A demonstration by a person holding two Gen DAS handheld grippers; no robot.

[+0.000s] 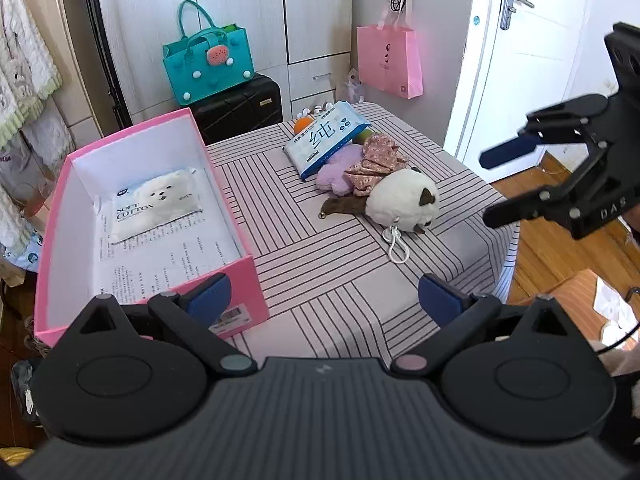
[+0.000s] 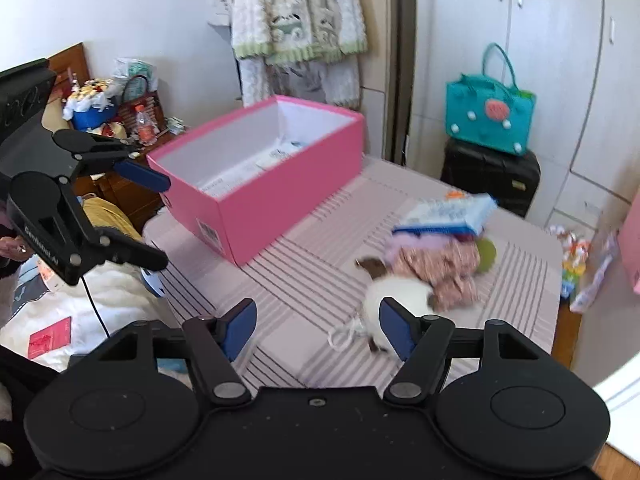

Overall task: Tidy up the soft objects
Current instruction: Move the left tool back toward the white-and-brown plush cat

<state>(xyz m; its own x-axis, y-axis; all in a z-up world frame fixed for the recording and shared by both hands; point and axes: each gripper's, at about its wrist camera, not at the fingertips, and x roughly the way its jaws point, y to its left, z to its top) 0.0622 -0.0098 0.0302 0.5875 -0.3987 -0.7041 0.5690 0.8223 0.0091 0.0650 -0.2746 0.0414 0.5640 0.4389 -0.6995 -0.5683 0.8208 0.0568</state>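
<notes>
A pink box point(image 1: 256, 280) stands open on the striped table point(image 1: 328, 280), with a white soft-cotton pack point(image 1: 156, 204) inside. A pile lies to its right: a white plush cat point(image 1: 400, 200), a floral cloth point(image 1: 376, 164), a purple soft piece point(image 1: 340, 168) and a blue-white tissue pack point(image 1: 324, 140). My left gripper point(image 1: 324, 300) is open and empty, near the box's front corner. My right gripper point(image 2: 318, 330) is open and empty, just short of the plush cat point(image 2: 396, 292). The box also shows in the right wrist view point(image 2: 272, 208).
A teal bag point(image 1: 208, 64) sits on a black suitcase point(image 1: 240, 108) behind the table. A pink paper bag point(image 1: 390, 60) hangs on the wall. A white door point(image 1: 520, 60) is at the right, towels point(image 1: 24, 80) hang at the left.
</notes>
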